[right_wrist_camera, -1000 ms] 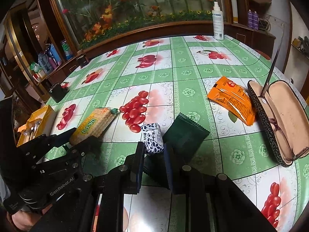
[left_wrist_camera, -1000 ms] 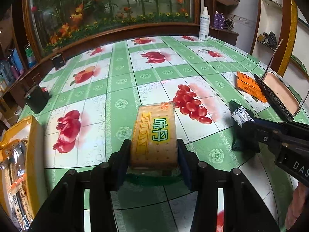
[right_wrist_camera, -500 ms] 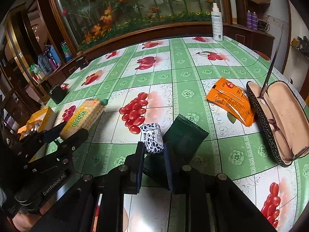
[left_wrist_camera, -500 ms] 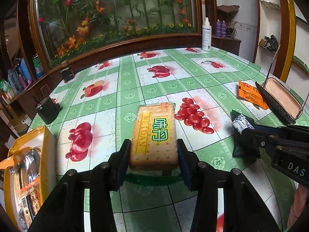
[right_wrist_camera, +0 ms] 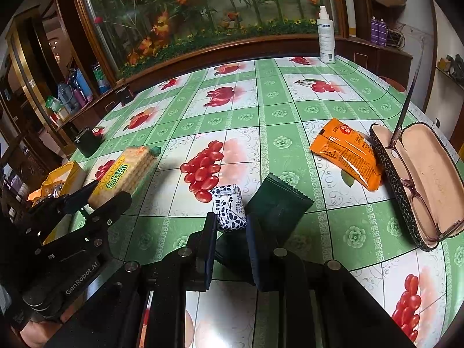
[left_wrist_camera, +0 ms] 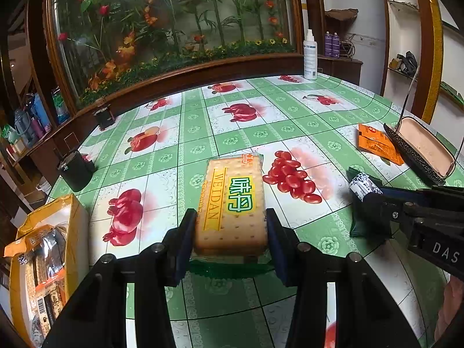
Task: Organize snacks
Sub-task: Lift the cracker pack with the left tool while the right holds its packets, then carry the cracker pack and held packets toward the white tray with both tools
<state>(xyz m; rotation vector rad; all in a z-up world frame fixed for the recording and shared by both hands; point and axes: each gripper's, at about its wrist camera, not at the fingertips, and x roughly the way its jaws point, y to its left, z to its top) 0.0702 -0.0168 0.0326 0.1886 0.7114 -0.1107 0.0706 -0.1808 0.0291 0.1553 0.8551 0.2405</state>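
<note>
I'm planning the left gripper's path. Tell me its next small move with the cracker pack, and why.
Probably carry it leftward to above the yellow snack box. The left gripper has its jaws shut on the long yellow WEIDAN cracker pack, lifted off the green fruit-print tablecloth, and the box stands open at the table's left edge, already holding packets.
</note>
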